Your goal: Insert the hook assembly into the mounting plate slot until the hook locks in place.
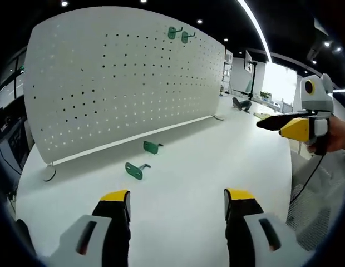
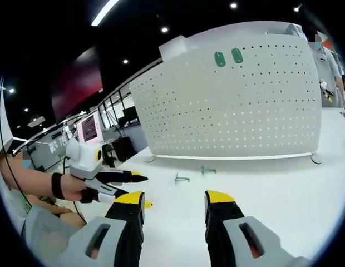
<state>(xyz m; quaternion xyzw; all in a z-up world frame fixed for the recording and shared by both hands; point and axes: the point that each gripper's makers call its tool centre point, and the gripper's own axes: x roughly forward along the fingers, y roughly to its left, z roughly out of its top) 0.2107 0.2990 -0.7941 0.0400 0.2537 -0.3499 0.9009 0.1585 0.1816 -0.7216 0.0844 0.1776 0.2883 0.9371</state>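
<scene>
Two green hooks are seen lying on the white table, near the white board with holes. Two more hooks are hung up high. Both grippers are kept released, nothing held.

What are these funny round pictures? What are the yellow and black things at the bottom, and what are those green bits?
A person holds a claw in each hand, and a small camera rides on each one. One picture looks out from the left claw, the other from the right claw. Both are open and hold nothing. Each also peeks into the other's picture. Ahead stands a white board full of holes on a white table. Two green hooks already hang near its top. Two more hooks lie on the table, waiting.
</scene>
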